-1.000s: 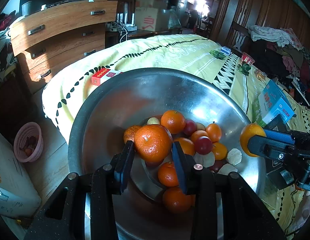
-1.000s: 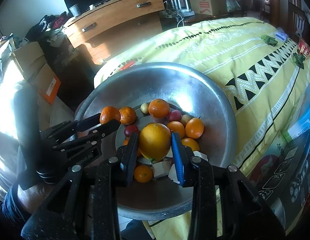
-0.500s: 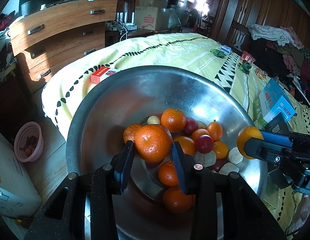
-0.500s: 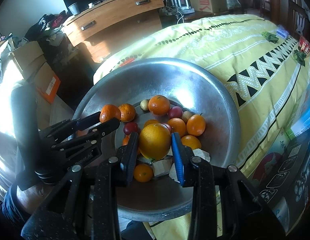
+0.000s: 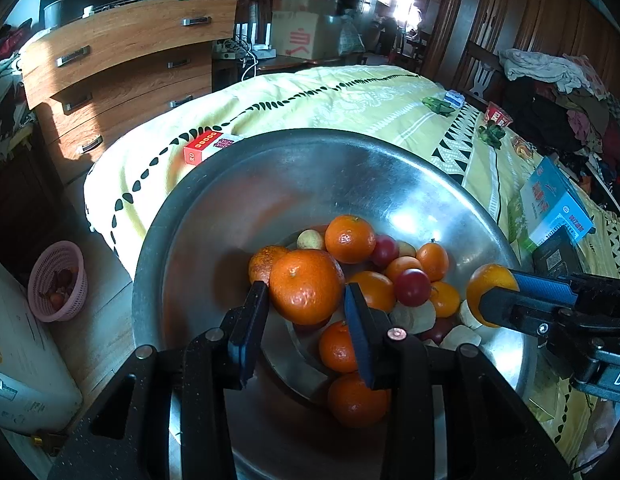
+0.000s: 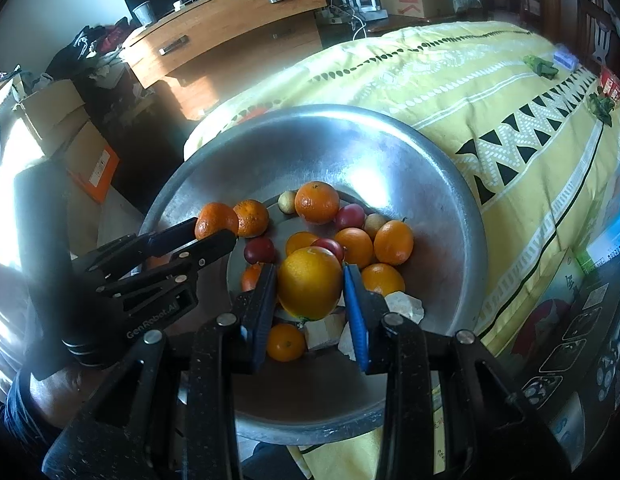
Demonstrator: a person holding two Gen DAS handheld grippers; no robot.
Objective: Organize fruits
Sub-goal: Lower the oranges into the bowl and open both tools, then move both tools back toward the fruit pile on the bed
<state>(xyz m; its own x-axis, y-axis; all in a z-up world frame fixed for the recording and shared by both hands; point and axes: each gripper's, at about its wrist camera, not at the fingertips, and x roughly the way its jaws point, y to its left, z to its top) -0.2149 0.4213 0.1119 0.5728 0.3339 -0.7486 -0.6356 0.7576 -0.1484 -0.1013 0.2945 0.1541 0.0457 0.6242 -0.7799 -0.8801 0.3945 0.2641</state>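
A bed with a yellow patterned quilt [image 5: 349,100] carries a wide steel basin [image 5: 238,200] holding mandarins, small red fruits and pale chunks; a wooden chest of drawers [image 5: 122,60] stands behind. The left tool [image 5: 306,304] is clenched on a mandarin [image 5: 306,286], held above the fruit pile at the basin's near-left side. The right tool [image 6: 310,292] grips a larger, yellower orange [image 6: 310,283] over the basin's centre. In the right wrist view the left tool's body reads "GenRobot.AI". A red box [image 5: 204,148] beyond the basin's far rim shows "20". The print on a blue box [image 5: 557,204] on the quilt is illegible.
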